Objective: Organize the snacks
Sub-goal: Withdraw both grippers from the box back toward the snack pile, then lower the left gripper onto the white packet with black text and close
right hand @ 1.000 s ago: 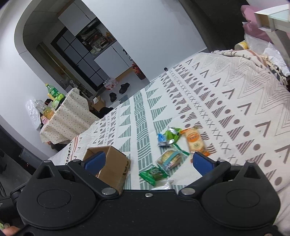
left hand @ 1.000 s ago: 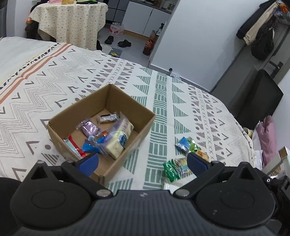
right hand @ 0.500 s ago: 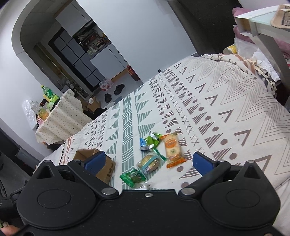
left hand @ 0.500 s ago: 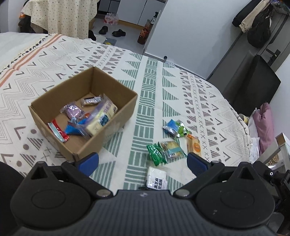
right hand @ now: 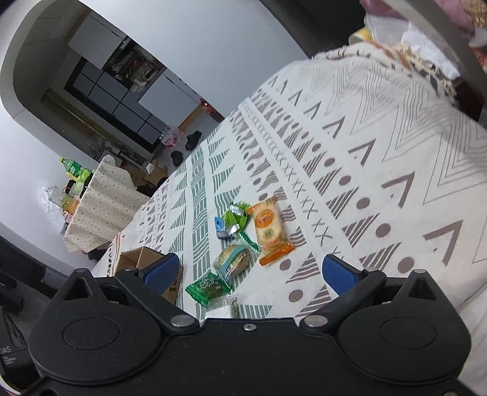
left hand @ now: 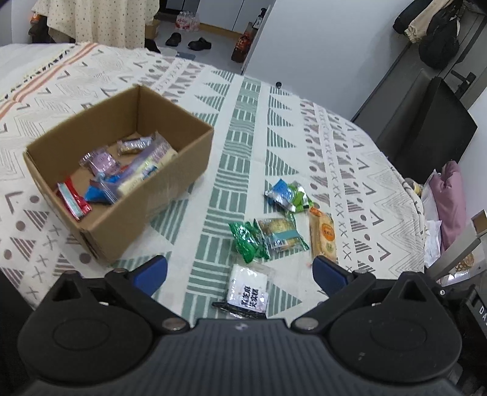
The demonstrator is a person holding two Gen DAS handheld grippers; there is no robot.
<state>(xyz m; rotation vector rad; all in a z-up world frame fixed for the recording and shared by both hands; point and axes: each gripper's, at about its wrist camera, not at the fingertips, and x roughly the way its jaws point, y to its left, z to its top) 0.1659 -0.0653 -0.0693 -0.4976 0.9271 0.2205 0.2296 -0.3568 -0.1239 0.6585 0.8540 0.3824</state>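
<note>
Both grippers, left [left hand: 240, 269] and right [right hand: 249, 271], spread wide, empty. Nearest: white packet [left hand: 248, 289] on bed. Plan: straddle packet, pinch flat, carry to cardboard box [left hand: 170, 170].

A bed [left hand: 274, 128] under a patterned cover of green and grey triangles fills the near scene. Beyond it lies a grey floor [left hand: 213, 35] with dark slippers [left hand: 199, 44], a table [left hand: 100, 18] draped in dotted cloth at far left, and a plain white wall [left hand: 328, 45] at right.
</note>
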